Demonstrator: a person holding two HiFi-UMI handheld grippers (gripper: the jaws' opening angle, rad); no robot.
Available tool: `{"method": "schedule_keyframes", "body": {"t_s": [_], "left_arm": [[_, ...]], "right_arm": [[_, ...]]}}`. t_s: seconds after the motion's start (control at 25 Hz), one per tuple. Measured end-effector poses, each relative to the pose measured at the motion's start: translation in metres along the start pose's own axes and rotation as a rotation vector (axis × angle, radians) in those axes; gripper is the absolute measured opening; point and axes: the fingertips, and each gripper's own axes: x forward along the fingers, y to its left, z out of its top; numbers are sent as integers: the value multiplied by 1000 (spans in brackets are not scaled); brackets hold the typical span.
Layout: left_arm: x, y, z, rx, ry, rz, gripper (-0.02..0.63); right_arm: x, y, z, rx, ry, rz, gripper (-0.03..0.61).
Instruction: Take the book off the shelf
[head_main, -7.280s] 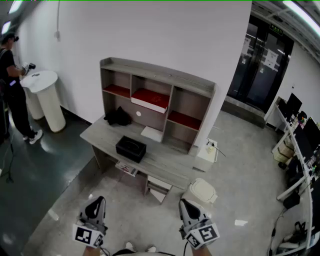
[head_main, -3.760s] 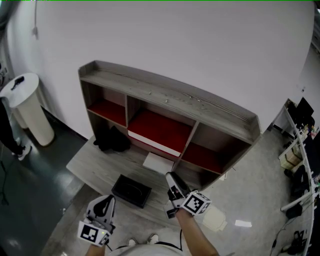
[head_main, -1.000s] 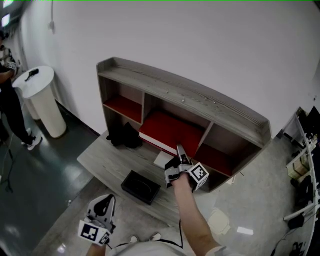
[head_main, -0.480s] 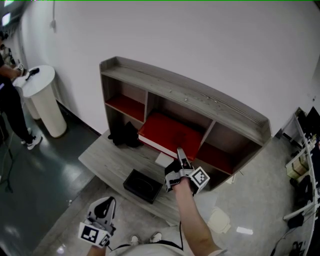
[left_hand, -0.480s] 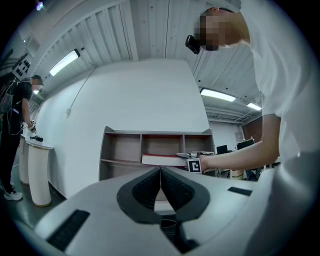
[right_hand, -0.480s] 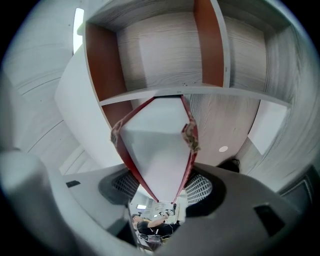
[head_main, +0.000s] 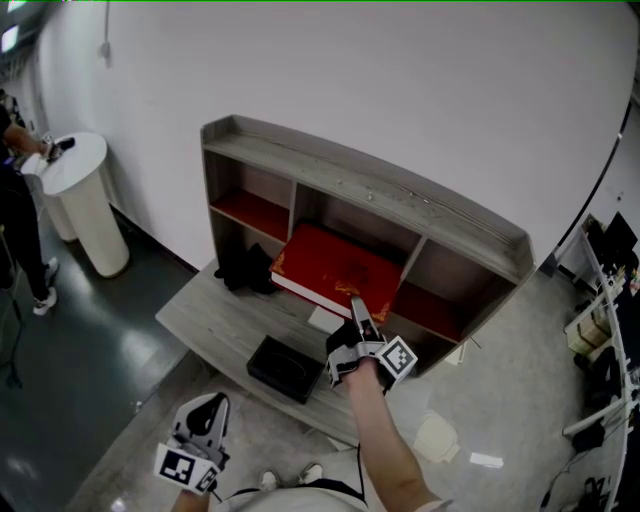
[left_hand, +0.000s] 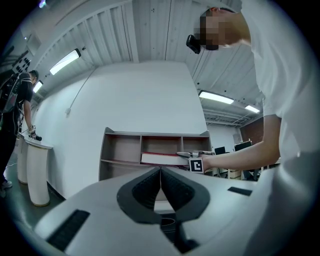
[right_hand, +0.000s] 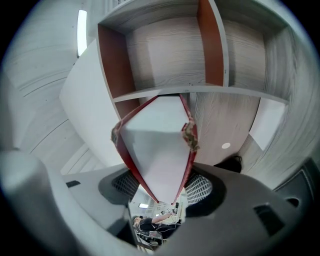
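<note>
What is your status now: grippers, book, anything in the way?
Right gripper shut on the red book. Left gripper shut, empty, held low. Book partly out of the middle compartment. Nothing blocks it; black box sits lower on the desk.

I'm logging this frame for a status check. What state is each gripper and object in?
right gripper: shut on the red book's corner.
red book: held, sticking out of the shelf's middle compartment.
left gripper: shut, empty, held low.
black box: resting on the desk, untouched.
</note>
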Motion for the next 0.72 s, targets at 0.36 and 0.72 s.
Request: {"method": "schedule_keyframes", "body": {"t_s": [0.36,0.72], "left_arm": [[-10,-6,-2,-26,1,-36,20],[-19,-8,-9,-43,-12,-72,20]], "right_arm": [[-21,21,-15,-54,13,21,264],[-45,43,-19,-115,-5,53,264]]}}
